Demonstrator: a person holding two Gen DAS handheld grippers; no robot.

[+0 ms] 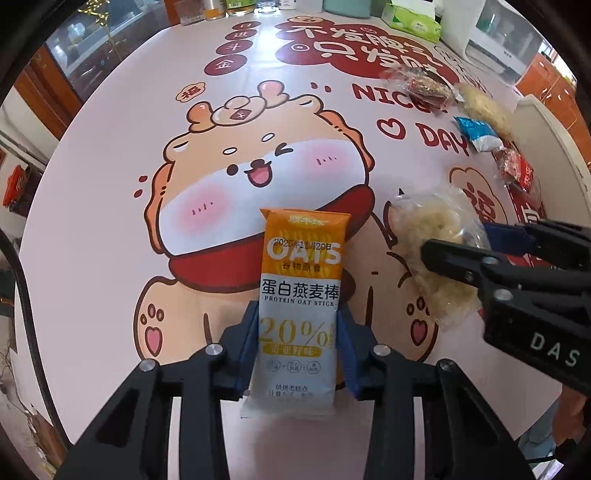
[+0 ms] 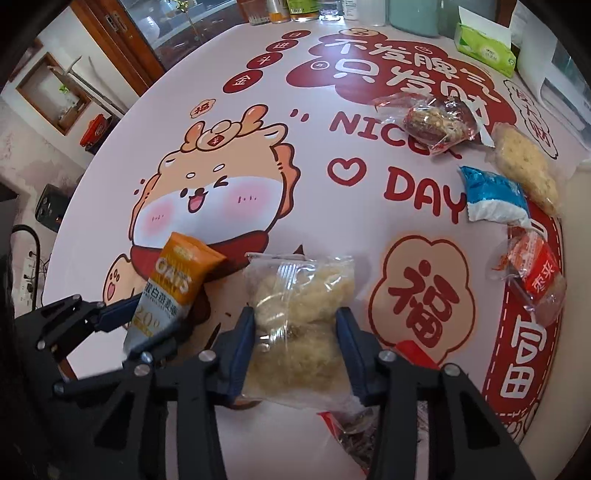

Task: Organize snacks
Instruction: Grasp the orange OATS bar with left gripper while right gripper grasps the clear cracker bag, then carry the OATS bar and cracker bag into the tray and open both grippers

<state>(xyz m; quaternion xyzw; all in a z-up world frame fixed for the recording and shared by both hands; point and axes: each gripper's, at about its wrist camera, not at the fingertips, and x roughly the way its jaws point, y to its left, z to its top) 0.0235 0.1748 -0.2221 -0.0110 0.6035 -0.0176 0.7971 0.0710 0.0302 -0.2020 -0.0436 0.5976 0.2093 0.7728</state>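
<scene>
My left gripper (image 1: 297, 325) is shut on an orange and white protein oat stick packet (image 1: 301, 288), held upright above the table; it also shows in the right wrist view (image 2: 166, 295). My right gripper (image 2: 295, 325) is shut on a clear bag of pale puffed rice snack (image 2: 299, 325), also seen in the left wrist view (image 1: 432, 251) at the right. Along the right edge lie a red nut-bar packet (image 2: 432, 122), a pale rice cake packet (image 2: 524, 166), a blue and white packet (image 2: 495, 195) and a red packet (image 2: 535, 273).
The round table (image 1: 110, 229) has a pink cartoon cloth. At its far edge stand a green tissue box (image 2: 484, 48), cups and bottles (image 2: 295, 11). Another red wrapper (image 2: 351, 424) lies under my right gripper.
</scene>
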